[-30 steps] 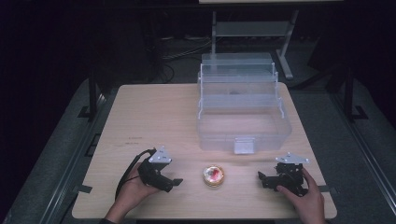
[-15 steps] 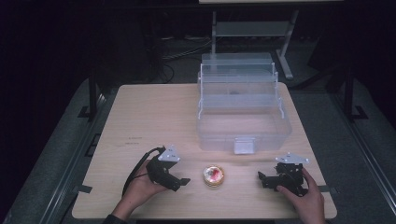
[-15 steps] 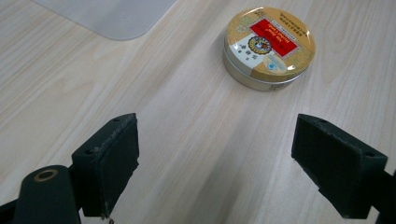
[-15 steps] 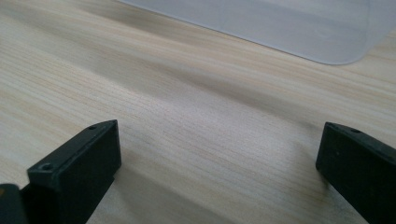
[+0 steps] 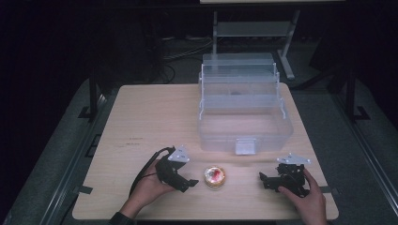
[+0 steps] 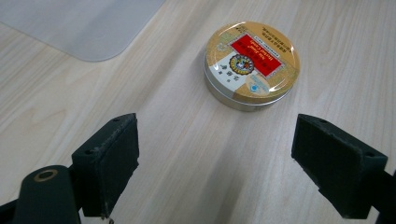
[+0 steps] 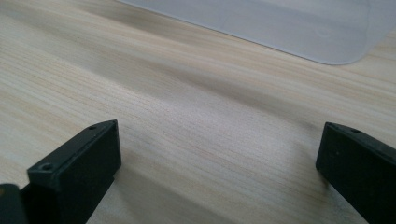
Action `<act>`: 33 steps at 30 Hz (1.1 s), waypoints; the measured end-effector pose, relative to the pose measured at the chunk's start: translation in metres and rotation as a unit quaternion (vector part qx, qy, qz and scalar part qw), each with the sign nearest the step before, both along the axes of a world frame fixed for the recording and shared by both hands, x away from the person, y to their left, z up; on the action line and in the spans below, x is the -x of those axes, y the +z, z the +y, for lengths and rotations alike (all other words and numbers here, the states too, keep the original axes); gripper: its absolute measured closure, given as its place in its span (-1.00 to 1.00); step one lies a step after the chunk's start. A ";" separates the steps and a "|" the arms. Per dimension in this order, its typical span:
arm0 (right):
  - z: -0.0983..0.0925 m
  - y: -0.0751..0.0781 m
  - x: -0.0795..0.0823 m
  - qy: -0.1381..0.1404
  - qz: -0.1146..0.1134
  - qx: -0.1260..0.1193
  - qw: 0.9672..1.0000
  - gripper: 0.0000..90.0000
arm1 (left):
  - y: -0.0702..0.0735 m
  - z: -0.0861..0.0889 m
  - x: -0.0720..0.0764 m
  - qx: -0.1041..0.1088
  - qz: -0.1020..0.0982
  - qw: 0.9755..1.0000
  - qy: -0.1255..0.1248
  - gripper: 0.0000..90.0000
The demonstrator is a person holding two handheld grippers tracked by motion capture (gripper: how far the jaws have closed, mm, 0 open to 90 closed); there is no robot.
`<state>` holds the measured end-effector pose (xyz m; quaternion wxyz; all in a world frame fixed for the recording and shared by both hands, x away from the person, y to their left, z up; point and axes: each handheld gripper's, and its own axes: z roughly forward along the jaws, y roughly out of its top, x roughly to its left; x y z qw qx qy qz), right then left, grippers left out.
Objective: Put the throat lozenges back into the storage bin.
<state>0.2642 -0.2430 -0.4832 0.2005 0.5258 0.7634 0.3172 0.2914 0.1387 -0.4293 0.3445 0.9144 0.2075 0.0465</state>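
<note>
Pale wood grain covers the worktop (image 5: pixel 155 117), and near its front edge, about midway between the two hands, lies a small round tin (image 5: pixel 214 176) with a gold rim and a red label on its lid. The left hand-held gripper (image 5: pixel 186 182) sits just left of the tin, tilted down toward it, its jaws released and spread wide; in the left gripper view the tin (image 6: pixel 251 64) lies flat just beyond the jaw tips, not touching them. The right hand-held gripper (image 5: pixel 265 179) rests well to the right of the tin, also released, with bare wood between its jaws. Farther back stands a clear plastic box (image 5: pixel 244 110) with stepped trays; a small dark speck shows in an upper tray, though what it is cannot be made out.
</note>
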 end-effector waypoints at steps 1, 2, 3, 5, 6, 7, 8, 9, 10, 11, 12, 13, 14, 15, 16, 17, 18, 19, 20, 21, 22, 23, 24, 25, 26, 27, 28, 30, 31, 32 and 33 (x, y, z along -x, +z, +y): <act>0.000 0.000 0.000 0.000 0.000 0.000 1.000 -1.00 | -0.001 -0.002 -0.001 -0.003 0.002 1.000 -0.005 -0.68; 0.000 0.000 0.000 0.000 0.000 0.000 1.000 -1.00 | -0.001 -0.002 -0.001 -0.003 0.002 1.000 -0.005 -0.68; 0.000 0.000 0.000 0.000 0.000 0.000 1.000 -1.00 | -0.001 -0.004 -0.001 0.000 0.003 1.000 -0.005 -0.68; 0.000 0.000 0.000 0.000 0.000 0.000 1.000 -1.00 | 0.000 -0.007 -0.002 -0.001 0.005 1.000 -0.008 -0.68; 0.000 0.000 0.000 0.000 0.000 0.000 1.000 -1.00 | 0.001 -0.008 -0.002 -0.005 0.004 1.000 -0.012 -0.68; 0.000 0.000 0.000 0.000 0.000 0.000 1.000 -1.00 | 0.001 -0.009 -0.003 -0.002 0.004 1.000 -0.012 -0.68; 0.000 0.000 0.000 0.000 0.000 0.000 1.000 -1.00 | 0.002 -0.011 -0.003 -0.001 0.003 1.000 -0.013 -0.68; 0.000 0.000 0.000 0.000 0.000 0.000 1.000 -1.00 | 0.002 -0.012 -0.003 -0.002 0.002 1.000 -0.013 -0.68; 0.000 0.000 0.000 0.000 0.000 0.000 1.000 -1.00 | 0.002 -0.012 -0.003 -0.002 0.002 1.000 -0.013 -0.68; 0.000 0.000 0.000 0.000 0.000 0.000 1.000 -1.00 | 0.002 -0.015 -0.004 -0.001 0.002 1.000 -0.014 -0.68; 0.000 0.000 0.000 0.000 0.000 0.000 1.000 -1.00 | 0.002 -0.016 -0.005 -0.005 0.001 1.000 -0.019 -0.68; 0.000 0.000 0.000 0.000 0.000 0.000 1.000 -1.00 | 0.002 -0.017 -0.005 -0.003 0.002 1.000 -0.019 -0.68; 0.000 0.000 0.000 0.000 0.000 0.000 1.000 -1.00 | 0.003 -0.018 -0.006 -0.006 0.004 1.000 -0.021 -0.68; 0.000 0.000 0.000 0.000 0.000 0.000 1.000 -1.00 | 0.003 -0.019 -0.006 -0.004 0.003 1.000 -0.020 -0.68; 0.000 0.000 0.000 0.000 0.000 0.000 1.000 -1.00 | 0.003 -0.021 -0.006 -0.004 0.005 1.000 -0.019 -0.68; 0.000 0.000 0.000 0.000 0.000 0.000 1.000 -1.00 | 0.004 -0.021 -0.007 -0.005 0.003 1.000 -0.022 -0.68; 0.000 0.000 0.000 0.000 0.000 0.000 1.000 -1.00 | 0.004 -0.021 -0.007 -0.005 0.003 1.000 -0.022 -0.68; 0.000 0.000 0.000 0.000 0.000 0.000 1.000 -1.00 | 0.004 -0.023 -0.008 0.000 0.009 1.000 -0.023 -0.68; 0.000 0.000 0.000 0.000 0.000 0.000 1.000 -1.00 | 0.004 -0.025 -0.008 -0.001 0.010 1.000 -0.023 -0.68; 0.000 0.000 0.000 0.000 0.000 0.000 1.000 -1.00 | 0.005 -0.026 -0.009 -0.007 0.009 1.000 -0.026 -0.68; 0.000 0.000 0.000 0.000 0.000 0.000 1.000 -1.00 | 0.005 -0.027 -0.009 -0.009 0.008 1.000 -0.029 -0.68; 0.000 0.000 0.000 0.000 0.000 0.000 1.000 -1.00 | 0.005 -0.028 -0.009 -0.005 0.012 1.000 -0.027 -0.68; 0.000 0.000 0.000 0.000 0.000 0.000 1.000 -1.00 | 0.006 -0.029 -0.010 -0.011 0.010 0.999 -0.032 -0.68; 0.000 0.000 0.000 0.000 0.000 0.000 1.000 -1.00 | 0.005 -0.031 -0.010 -0.007 0.012 0.999 -0.029 -0.68; 0.000 0.000 0.000 0.000 0.000 0.000 1.000 -1.00 | 0.006 -0.032 -0.011 -0.013 0.010 0.999 -0.036 -0.68; 0.000 0.000 0.000 0.000 0.000 0.000 1.000 -1.00 | 0.006 -0.032 -0.011 -0.013 0.010 0.999 -0.036 -0.68; 0.000 0.000 0.000 0.000 0.000 0.000 1.000 -1.00 | 0.006 -0.036 -0.012 -0.013 0.012 0.999 -0.036 -0.68; 0.000 0.000 0.000 0.000 0.000 0.000 1.000 -1.00 | 0.005 -0.039 -0.013 -0.015 0.014 0.999 -0.039 -0.68; 0.000 0.000 0.000 0.000 0.000 0.000 1.000 -1.00 | 0.006 -0.040 -0.014 -0.023 0.013 0.999 -0.045 -0.68; 0.000 0.000 0.000 0.000 0.000 0.000 1.000 -1.00 | 0.005 -0.043 -0.013 -0.017 0.015 0.999 -0.040 -0.68; 0.000 0.000 0.000 0.000 0.000 0.000 1.000 -1.00 | 0.005 -0.044 -0.014 -0.020 0.018 0.999 -0.045 -0.68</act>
